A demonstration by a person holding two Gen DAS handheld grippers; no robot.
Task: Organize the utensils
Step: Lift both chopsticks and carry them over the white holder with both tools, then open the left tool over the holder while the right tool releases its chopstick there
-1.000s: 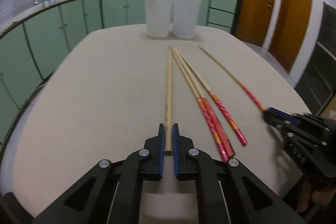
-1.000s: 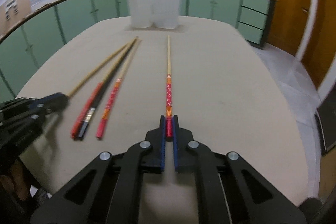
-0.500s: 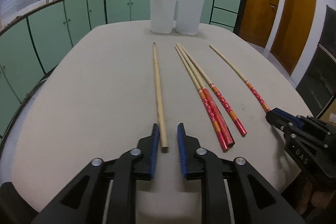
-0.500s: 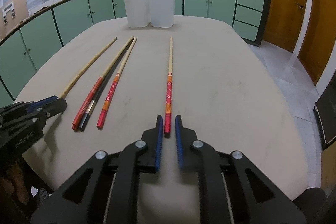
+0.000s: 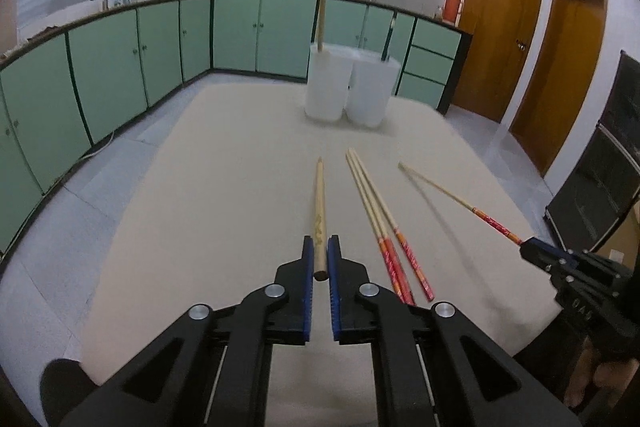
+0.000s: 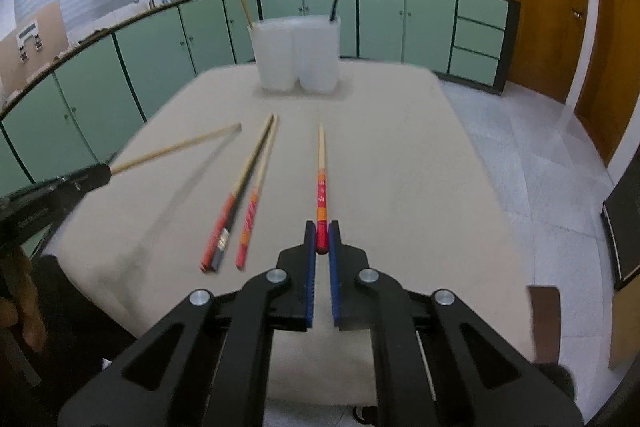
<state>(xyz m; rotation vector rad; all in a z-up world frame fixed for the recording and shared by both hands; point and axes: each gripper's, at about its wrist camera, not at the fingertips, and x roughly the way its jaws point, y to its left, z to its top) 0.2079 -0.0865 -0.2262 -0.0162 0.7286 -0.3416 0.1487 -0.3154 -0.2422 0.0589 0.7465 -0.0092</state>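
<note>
Plain chopstick (image 5: 320,211) in left gripper (image 5: 320,259), red-handled chopstick (image 6: 321,195) in right gripper (image 6: 321,241).

A beige table (image 5: 240,211) with rounded corners carried the lot. Near its far end stood two white plastic holders (image 5: 348,91), touching side by side. Nearer the middle lay three red-handled chopsticks (image 5: 384,231) close together, tips toward the holders, on an otherwise bare stretch of the top.
</note>
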